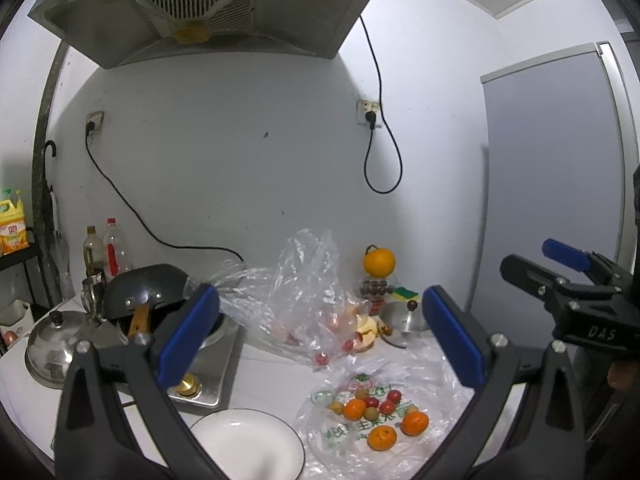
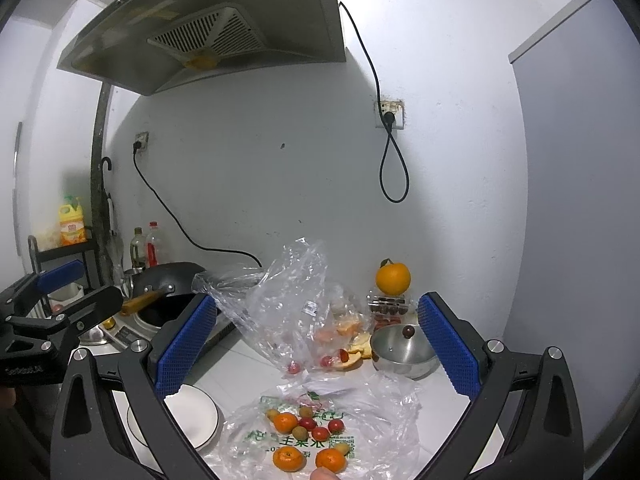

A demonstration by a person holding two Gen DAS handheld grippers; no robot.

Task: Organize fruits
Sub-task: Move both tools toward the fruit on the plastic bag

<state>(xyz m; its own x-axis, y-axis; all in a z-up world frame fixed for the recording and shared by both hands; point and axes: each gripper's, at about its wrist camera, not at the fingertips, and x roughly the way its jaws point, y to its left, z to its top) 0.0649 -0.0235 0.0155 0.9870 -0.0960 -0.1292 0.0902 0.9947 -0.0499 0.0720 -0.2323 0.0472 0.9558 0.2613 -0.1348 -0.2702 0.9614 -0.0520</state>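
Three tangerines (image 2: 287, 458) below right gripper (image 2: 318, 344) (bagged)

A range hood (image 1: 208, 4) hangs over the stove (image 1: 208, 376), its vent grille facing down. A black wok (image 1: 148, 288) with a wooden handle sits on the burner, and a steel lid (image 1: 56, 340) lies left of it. Behind the wok stand an oil bottle (image 1: 93, 248) and a red-capped bottle (image 1: 114, 250). A yellow detergent jug (image 2: 72, 226) rests on a black rack at the far left. Two wall sockets hold black plugs; the right socket (image 2: 390, 114) has a cord (image 2: 394, 176) looping below it. A small steel pot (image 2: 402, 346) with a knobbed lid sits near the right wall, a yellow-green sponge (image 1: 404, 292) behind it. A grey refrigerator (image 1: 552, 184) stands on the right.
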